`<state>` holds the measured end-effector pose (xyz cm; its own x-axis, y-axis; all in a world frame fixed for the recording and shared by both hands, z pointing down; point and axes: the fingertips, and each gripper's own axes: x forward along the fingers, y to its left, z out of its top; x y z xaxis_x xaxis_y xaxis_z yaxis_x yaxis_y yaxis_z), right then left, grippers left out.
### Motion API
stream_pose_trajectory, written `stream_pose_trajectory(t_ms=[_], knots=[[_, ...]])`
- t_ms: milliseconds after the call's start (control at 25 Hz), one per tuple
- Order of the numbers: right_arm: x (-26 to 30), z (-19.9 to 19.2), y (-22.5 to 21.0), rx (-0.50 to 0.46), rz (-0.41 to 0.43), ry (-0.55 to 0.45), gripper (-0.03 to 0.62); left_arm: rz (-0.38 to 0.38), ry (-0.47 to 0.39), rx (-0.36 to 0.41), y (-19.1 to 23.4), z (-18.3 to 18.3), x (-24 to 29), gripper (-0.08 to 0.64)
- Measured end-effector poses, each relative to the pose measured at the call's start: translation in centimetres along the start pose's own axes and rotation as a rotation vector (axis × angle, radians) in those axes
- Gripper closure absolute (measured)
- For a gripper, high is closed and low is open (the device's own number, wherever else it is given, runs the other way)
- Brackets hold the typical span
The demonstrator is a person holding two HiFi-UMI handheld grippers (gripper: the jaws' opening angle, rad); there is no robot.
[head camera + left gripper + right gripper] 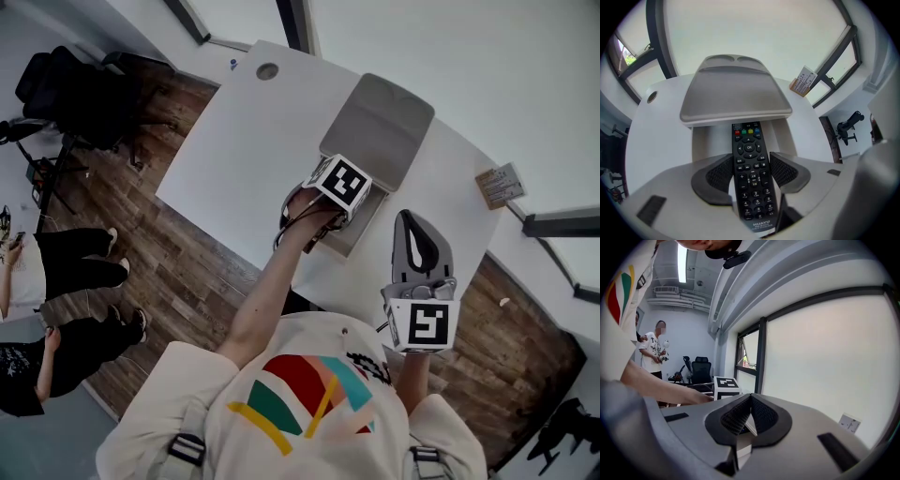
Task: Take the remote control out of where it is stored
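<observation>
Left gripper (750, 174) clamps the long black plastic remote control (749, 150) at its lower half. Its top sits under the grey box's raised lid (736, 93), toward the white table's (234, 150) far edge, and may snag there. Right gripper (749, 417) closed, empty.

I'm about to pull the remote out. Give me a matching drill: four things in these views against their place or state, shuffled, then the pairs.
Things
1. remote control
2. lid
3. right gripper
4. card

Place or state
A. standing at the far edge of the table
B. lifted open above the box
C. jaws together, nothing between them, held off the table
D. clamped between the jaws of the left gripper

Pairs: 1-D, 2-B, 3-C, 4-A
</observation>
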<state>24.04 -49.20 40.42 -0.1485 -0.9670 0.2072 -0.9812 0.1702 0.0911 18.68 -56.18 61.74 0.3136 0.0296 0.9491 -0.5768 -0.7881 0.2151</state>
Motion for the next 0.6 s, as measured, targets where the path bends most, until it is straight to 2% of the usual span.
stream_pose_trajectory(t_ms=[240,480,600], knots=[[-0.4,0.7,0.8,-0.021,0.013,-0.011,0.591,0.003,0.022,0.038,-0.6,-1.0,-2.4,0.304],[-0.7,1.1,2.3,-0.027,0.033,-0.014,0.591,-0.010,-0.080,0.029,-0.8,-2.6,-4.1,0.304],[-0.9,1.2,3.2,-0.043,0.045,-0.014,0.591,-0.002,-0.185,-0.002,-0.6,-3.0,-6.5,0.304]])
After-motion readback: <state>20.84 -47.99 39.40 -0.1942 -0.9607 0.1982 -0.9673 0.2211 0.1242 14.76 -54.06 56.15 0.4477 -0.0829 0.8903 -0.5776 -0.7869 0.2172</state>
